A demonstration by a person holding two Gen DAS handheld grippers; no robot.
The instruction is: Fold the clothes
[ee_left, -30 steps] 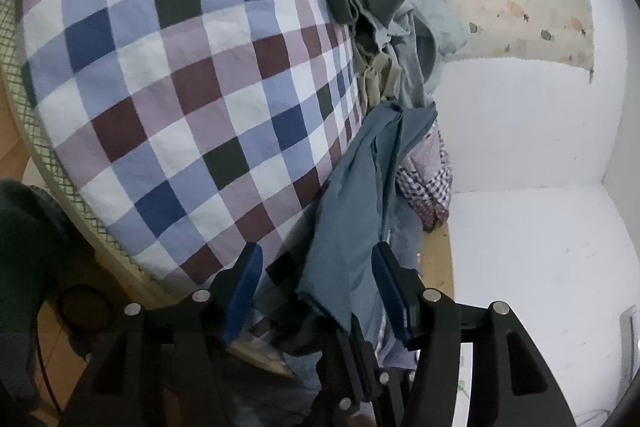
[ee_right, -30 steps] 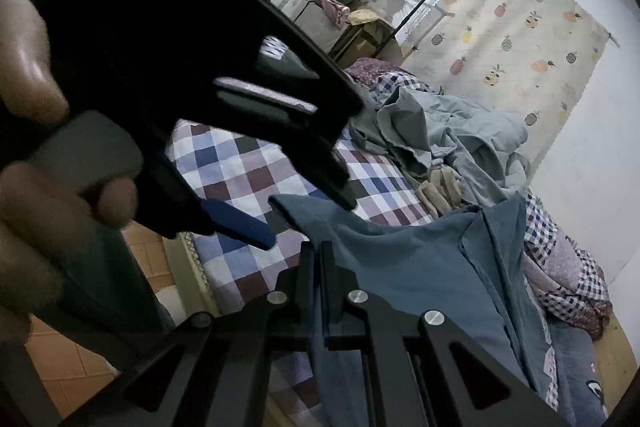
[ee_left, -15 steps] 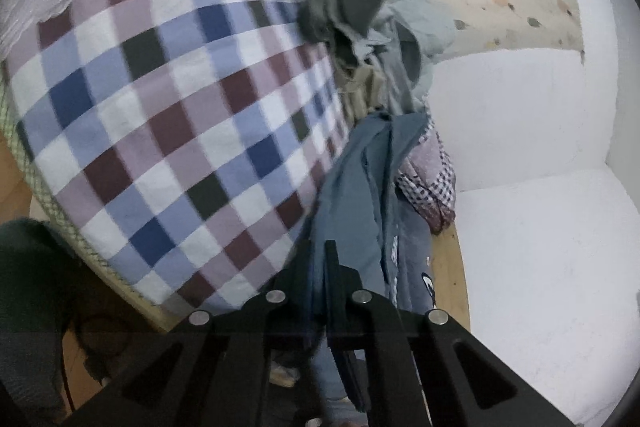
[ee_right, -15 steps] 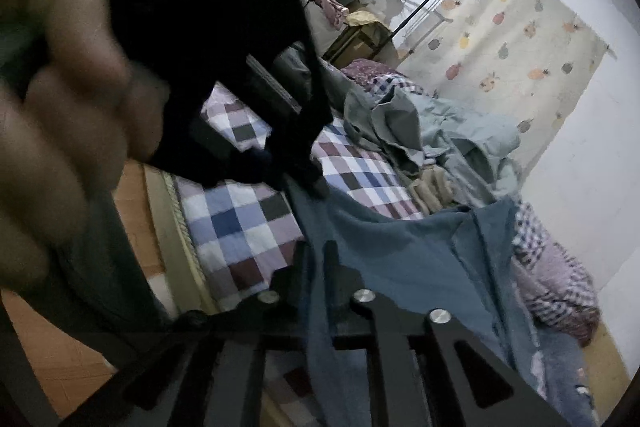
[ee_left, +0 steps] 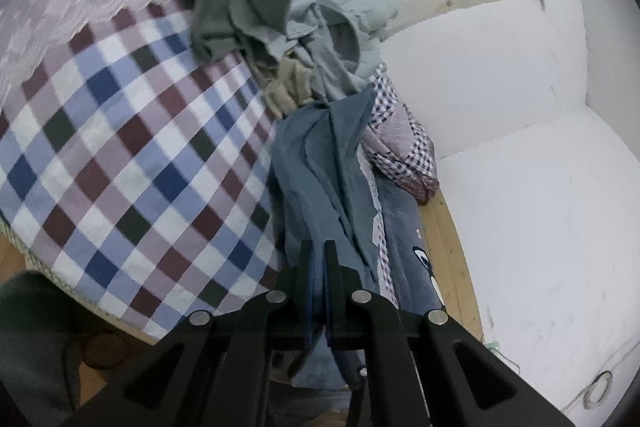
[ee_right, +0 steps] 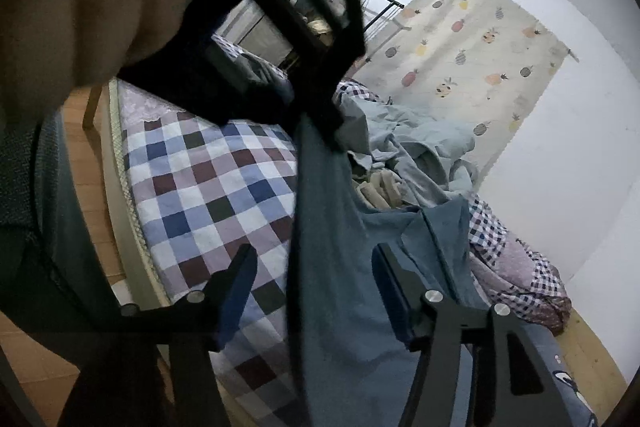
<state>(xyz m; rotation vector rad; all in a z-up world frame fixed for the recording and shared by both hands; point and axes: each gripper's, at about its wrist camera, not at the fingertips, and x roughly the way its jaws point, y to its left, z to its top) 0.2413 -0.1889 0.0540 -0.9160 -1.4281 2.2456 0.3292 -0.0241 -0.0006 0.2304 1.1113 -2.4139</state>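
Over the bed's checked blanket (ee_left: 132, 155), the left gripper (ee_left: 319, 259) was clamped on a fold of the blue-grey garment (ee_left: 320, 163), which hung from it and trailed down the bed's edge beside the heap of grey clothes (ee_left: 280, 15). The right gripper (ee_right: 314, 291) was opening its jaws, the same garment passing loosely between them without being pinched.

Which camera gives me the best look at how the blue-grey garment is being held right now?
The right wrist view: the blue-grey garment hangs taut from the left gripper, between the right gripper's opening, untouching pads. The left wrist view shows the left gripper pinching a bunched fold, the rest trailing over the checked bedspread.
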